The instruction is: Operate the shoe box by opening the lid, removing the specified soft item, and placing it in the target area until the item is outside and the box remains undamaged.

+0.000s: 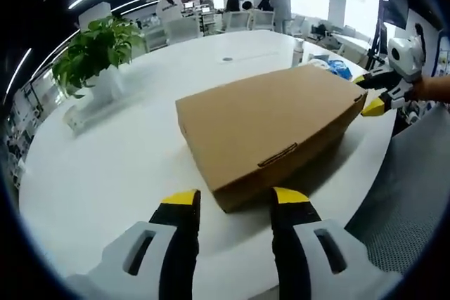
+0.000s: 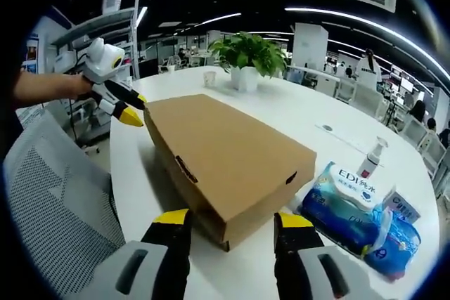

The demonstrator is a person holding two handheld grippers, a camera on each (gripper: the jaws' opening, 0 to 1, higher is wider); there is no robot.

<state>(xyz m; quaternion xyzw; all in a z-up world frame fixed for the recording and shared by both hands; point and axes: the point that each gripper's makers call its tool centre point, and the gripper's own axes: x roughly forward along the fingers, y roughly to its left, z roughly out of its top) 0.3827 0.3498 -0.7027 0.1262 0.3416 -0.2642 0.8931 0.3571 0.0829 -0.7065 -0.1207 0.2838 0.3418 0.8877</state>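
closed box lying flat on the white counter, its long axis running from the left claw to the right claw; both claws spread, one at each end, gripping nothing.

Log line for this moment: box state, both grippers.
shoe box: lid closed, on white table | left gripper: open, at box end, no contact | right gripper: open, at opposite end, no contact | item: not out
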